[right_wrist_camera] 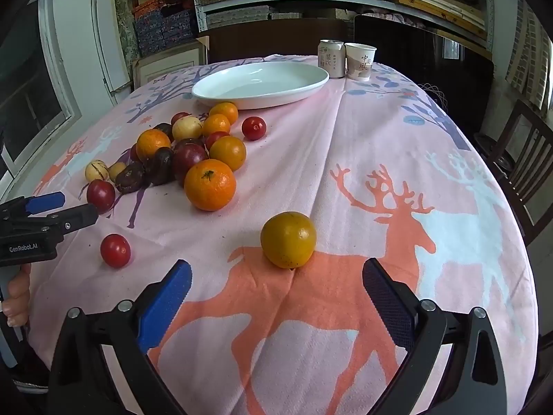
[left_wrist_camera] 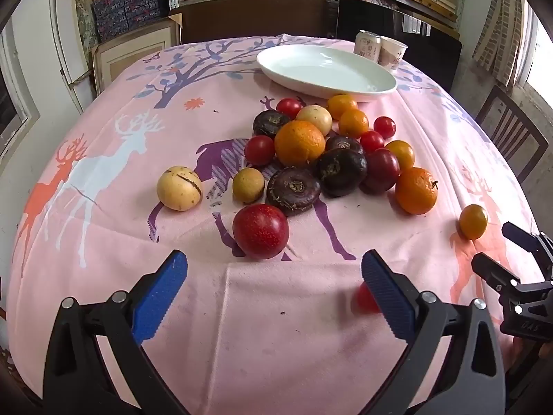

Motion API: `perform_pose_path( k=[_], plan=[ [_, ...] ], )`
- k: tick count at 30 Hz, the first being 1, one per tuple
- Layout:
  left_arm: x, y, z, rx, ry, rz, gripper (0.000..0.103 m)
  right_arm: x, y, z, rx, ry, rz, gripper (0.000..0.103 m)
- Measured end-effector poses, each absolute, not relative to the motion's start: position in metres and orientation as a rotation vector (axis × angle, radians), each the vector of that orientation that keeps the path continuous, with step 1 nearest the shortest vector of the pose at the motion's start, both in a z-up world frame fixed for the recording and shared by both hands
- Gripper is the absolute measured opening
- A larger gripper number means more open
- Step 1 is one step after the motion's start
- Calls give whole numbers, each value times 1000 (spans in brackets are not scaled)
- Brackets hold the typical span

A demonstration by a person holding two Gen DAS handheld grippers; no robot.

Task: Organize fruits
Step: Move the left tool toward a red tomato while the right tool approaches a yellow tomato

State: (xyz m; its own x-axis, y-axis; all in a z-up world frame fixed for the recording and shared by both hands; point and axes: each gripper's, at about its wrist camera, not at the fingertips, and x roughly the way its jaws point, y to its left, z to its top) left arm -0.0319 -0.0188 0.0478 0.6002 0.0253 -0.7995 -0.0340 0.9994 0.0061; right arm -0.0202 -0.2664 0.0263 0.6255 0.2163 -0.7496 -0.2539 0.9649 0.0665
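Note:
A pile of fruit lies mid-table: a large orange (left_wrist_camera: pixel 299 143), dark purple fruits (left_wrist_camera: pixel 293 190), small red ones and pale yellow ones (left_wrist_camera: pixel 179 188). A red plum (left_wrist_camera: pixel 261 231) sits just ahead of my left gripper (left_wrist_camera: pixel 274 266), which is open and holds nothing. A small red tomato (left_wrist_camera: pixel 361 298) is half hidden behind its right finger. My right gripper (right_wrist_camera: pixel 276 271) is open too, right behind a lone yellow-orange fruit (right_wrist_camera: pixel 288 239). An empty white plate (right_wrist_camera: pixel 259 84) stands beyond the pile. Each gripper shows in the other's view: the right gripper (left_wrist_camera: pixel 494 245), the left gripper (right_wrist_camera: pixel 76 205).
A drink can (right_wrist_camera: pixel 331 58) and a paper cup (right_wrist_camera: pixel 360 61) stand behind the plate at the far edge. A pink deer-print cloth (right_wrist_camera: pixel 380 138) covers the table. A wooden chair (right_wrist_camera: pixel 525 173) is at the right, shelves behind. A hand (right_wrist_camera: pixel 17 294) grips the left handle.

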Motion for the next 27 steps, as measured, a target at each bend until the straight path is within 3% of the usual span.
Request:
perform_pose_path(
  k=[27],
  plan=[
    [-26, -19, 39, -35, 930, 22, 99, -21, -265, 24, -55, 845, 281, 100]
  ],
)
